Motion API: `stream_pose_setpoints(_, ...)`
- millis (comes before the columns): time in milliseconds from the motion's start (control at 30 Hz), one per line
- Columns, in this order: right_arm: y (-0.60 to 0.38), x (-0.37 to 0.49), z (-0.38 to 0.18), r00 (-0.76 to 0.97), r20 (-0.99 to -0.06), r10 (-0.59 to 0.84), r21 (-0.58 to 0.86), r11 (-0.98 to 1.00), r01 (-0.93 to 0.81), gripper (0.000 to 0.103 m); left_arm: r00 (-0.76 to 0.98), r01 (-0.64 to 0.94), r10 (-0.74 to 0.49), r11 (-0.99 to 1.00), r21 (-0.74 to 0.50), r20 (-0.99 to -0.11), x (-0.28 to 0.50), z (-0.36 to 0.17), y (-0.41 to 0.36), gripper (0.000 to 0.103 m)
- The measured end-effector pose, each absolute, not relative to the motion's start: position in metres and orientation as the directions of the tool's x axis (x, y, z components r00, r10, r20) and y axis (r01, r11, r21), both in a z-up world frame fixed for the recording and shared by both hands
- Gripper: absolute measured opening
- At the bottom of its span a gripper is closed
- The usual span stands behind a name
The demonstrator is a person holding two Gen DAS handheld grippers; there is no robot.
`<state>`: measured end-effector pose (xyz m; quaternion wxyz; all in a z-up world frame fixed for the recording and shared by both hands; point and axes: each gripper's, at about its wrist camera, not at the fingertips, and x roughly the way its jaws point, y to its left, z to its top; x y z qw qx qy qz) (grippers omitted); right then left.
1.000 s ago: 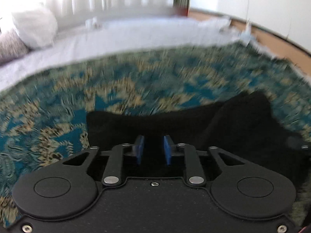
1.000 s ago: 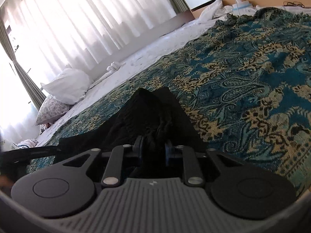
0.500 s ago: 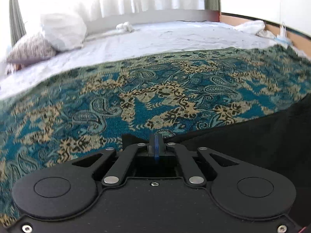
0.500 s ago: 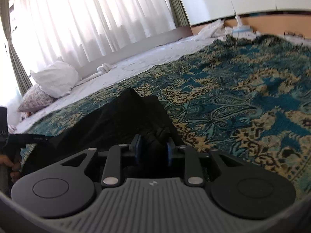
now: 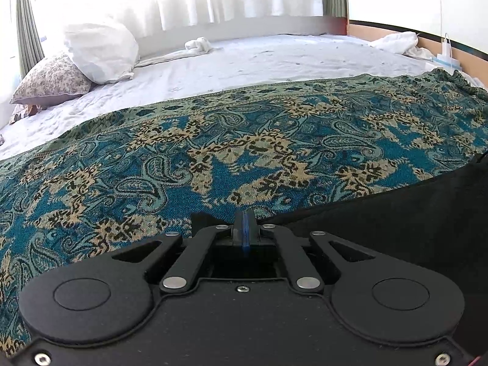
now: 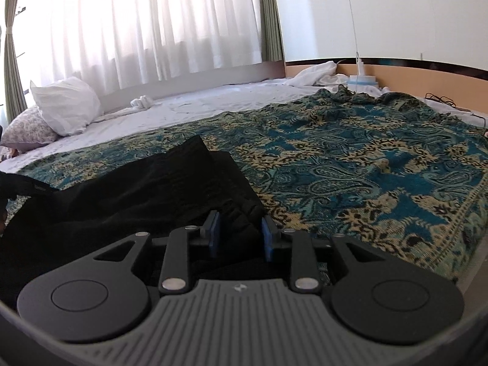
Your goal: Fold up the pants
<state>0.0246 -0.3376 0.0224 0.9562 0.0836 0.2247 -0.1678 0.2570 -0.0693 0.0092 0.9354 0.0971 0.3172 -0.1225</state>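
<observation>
left wrist view: sits behind the left gripper (image 5: 243,228), low and close over the patterned throw (image 5: 213,158), aimed across the bed toward the curtains (image 5: 213,0).
right wrist view: sits behind the right gripper (image 6: 239,235), close over the black pants (image 6: 122,201), aimed toward the same curtains (image 6: 137,24), slightly higher.
shared: throw (image 6: 350,164), white pillow (image 5: 100,52) (image 6: 65,103), floral pillow (image 5: 52,79) (image 6: 27,128), pants (image 5: 411,213).

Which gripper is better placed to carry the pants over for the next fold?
Left, likely. The left gripper is shut on the edge of the pants; the right gripper has just been opening, with bunched cloth between its jaws, so it would need to regrip.
</observation>
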Motion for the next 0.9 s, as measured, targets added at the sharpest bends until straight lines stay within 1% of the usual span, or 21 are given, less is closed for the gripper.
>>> stream_pose_setpoints(67,-0.336,0.022,0.023,0.839,-0.460,-0.290,0.074,0.929,0.362,0.031,0.769,0.290,-0.167,0.952,0.103,-0.617,0.257,0.009,-0.069,0.004)
stream_pose_setpoints(233,-0.334,0.017,0.025,0.829,-0.470,-0.304,0.043,0.930,0.366,0.030,0.764,0.288,-0.171,0.953,0.093,-0.622,0.256,0.012,-0.069,0.004)
stream_pose_setpoints(300,-0.334,0.014,0.028,0.831,-0.468,-0.300,0.046,0.931,0.362,0.030,0.757,0.289,-0.184,0.955,0.069,-0.627,0.254,0.019,-0.067,0.008)
stream_pose_setpoints(333,-0.334,0.011,0.030,0.835,-0.461,-0.300,0.049,0.931,0.362,0.034,0.756,0.290,-0.193,0.956,0.056,-0.626,0.250,0.025,-0.066,0.018)
stream_pose_setpoints(367,-0.334,0.008,0.033,0.835,-0.456,-0.308,0.049,0.928,0.369,0.036,0.759,0.296,-0.210,0.954,0.040,-0.617,0.244,0.032,-0.064,0.036)
stream_pose_setpoints(400,-0.334,0.004,0.036,0.833,-0.449,-0.323,0.044,0.923,0.382,0.038,0.766,0.298,-0.219,0.954,0.031,-0.605,0.237,0.038,-0.062,0.048)
stream_pose_setpoints(433,-0.333,0.001,0.039,0.831,-0.440,-0.341,0.036,0.918,0.396,0.041,0.780,0.290,-0.217,0.956,0.031,-0.587,0.227,0.046,-0.061,0.062)
stream_pose_setpoints(467,-0.333,-0.003,0.042,0.831,-0.428,-0.354,0.030,0.914,0.405,0.049,0.797,0.282,-0.213,0.959,0.037,-0.565,0.217,0.053,-0.059,0.064)
stream_pose_setpoints(567,-0.329,-0.010,0.053,0.844,-0.385,-0.373,0.021,0.911,0.412,0.054,0.831,0.282,-0.219,0.958,0.047,-0.511,0.178,0.070,-0.053,0.064)
stream_pose_setpoints(633,-0.321,-0.010,0.059,0.864,-0.359,-0.353,0.018,0.923,0.385,0.055,0.842,0.282,-0.238,0.959,0.017,-0.485,0.145,0.073,-0.047,0.066)
stream_pose_setpoints(700,-0.309,-0.007,0.063,0.888,-0.339,-0.310,0.018,0.942,0.335,0.056,0.842,0.282,-0.253,0.959,-0.012,-0.476,0.115,0.071,-0.042,0.066)
stream_pose_setpoints(800,-0.289,0.002,0.062,0.910,-0.338,-0.242,0.009,0.966,0.260,0.056,0.835,0.257,-0.243,0.966,-0.040,-0.494,0.074,0.057,-0.037,0.066)
stream_pose_setpoints(900,-0.269,0.011,0.054,0.918,-0.352,-0.184,-0.003,0.981,0.196,0.056,0.833,0.244,-0.217,0.970,-0.015,-0.509,0.045,0.041,-0.036,0.065)
